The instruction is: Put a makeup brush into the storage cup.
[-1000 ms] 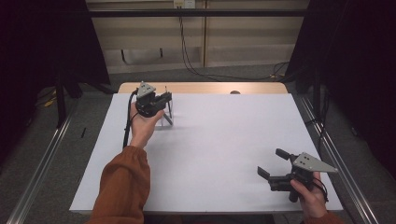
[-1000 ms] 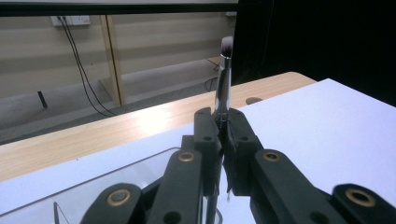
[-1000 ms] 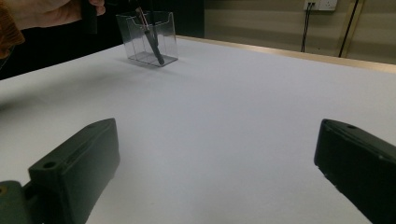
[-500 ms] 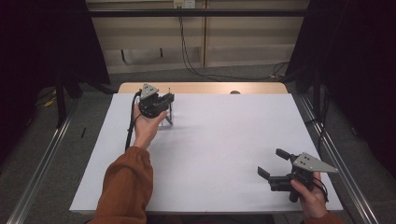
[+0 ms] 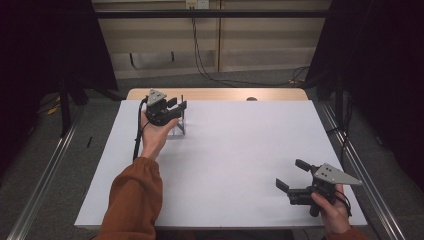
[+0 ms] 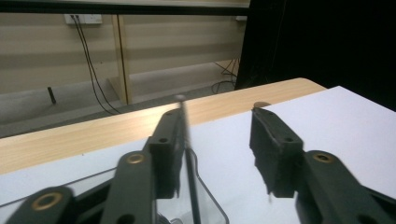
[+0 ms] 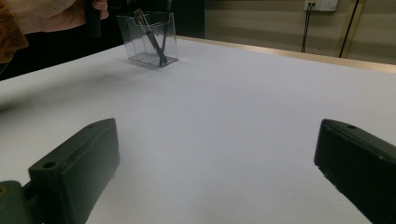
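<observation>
A clear plastic holder [image 5: 178, 128] stands at the far left of the white table [image 5: 235, 145]. Two dark pens [image 7: 152, 39] lean inside the holder [image 7: 130, 36]. My left gripper [image 5: 179, 104] hovers just above it. Its jaws have just been opening and now stand apart. In the left gripper view a thin dark pen [image 6: 186, 137] stands upright beside one jaw of the left gripper [image 6: 217, 119], reaching down into the holder [image 6: 212, 207]; the other pad is well off it. My right gripper [image 5: 289, 173] rests low at the near right, open, with bare table between the jaws of the right gripper [image 7: 217, 154].
A strip of bare wood [image 5: 215, 94] runs along the table's far edge, with a small dark spot [image 5: 251, 99] on it. Metal rails [image 5: 45, 180] flank the table on the floor. Cables hang down the back wall [image 5: 200, 45].
The left gripper's jaws, shut around the pen over the holder before, have parted. Neither hand has shifted.
</observation>
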Motion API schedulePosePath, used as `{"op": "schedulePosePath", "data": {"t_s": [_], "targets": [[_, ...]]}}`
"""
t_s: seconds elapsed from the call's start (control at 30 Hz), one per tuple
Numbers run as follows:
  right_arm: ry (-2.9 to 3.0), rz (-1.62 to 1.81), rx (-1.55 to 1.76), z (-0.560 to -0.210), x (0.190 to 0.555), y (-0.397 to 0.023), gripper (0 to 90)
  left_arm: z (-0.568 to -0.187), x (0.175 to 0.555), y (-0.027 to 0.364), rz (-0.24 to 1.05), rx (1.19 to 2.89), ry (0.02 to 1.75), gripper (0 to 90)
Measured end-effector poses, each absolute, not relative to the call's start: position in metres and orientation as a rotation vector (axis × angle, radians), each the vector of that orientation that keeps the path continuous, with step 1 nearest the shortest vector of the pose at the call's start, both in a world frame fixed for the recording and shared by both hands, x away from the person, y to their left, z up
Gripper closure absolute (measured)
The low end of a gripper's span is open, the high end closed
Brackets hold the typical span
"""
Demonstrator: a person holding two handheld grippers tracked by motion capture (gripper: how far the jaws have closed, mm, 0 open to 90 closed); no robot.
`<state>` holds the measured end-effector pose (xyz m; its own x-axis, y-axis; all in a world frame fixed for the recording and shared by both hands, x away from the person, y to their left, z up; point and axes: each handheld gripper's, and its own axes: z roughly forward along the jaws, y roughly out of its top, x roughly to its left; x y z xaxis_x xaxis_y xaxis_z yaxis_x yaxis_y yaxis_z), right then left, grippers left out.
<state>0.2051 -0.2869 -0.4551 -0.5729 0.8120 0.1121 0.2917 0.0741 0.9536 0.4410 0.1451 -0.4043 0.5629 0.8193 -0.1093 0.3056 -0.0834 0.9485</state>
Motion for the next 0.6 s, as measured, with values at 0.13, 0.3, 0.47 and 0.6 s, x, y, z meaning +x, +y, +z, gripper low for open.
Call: {"op": "schedulePosePath", "data": {"t_s": [0.13,0.3,0.47,0.6], "targets": [[1.896,1.527,1.094,-0.4551,0.2052,-0.2865,0.0,-0.4012,0.4398,0.1465,0.578,1.637,0.950,41.9],[1.894,1.523,1.093,-0.4550,0.2055,-0.2872,0.0,-0.4000,0.4394,0.1493,0.582,1.644,0.944,29.4],[1.895,1.522,1.097,-0.4558,0.2074,-0.2875,0.0,-0.3993,0.4390,0.1520,0.576,1.633,0.951,18.7],[1.898,1.525,1.103,-0.4563,0.2099,-0.2876,0.0,-0.3991,0.4397,0.1544,0.555,1.614,0.960,12.5]]}}
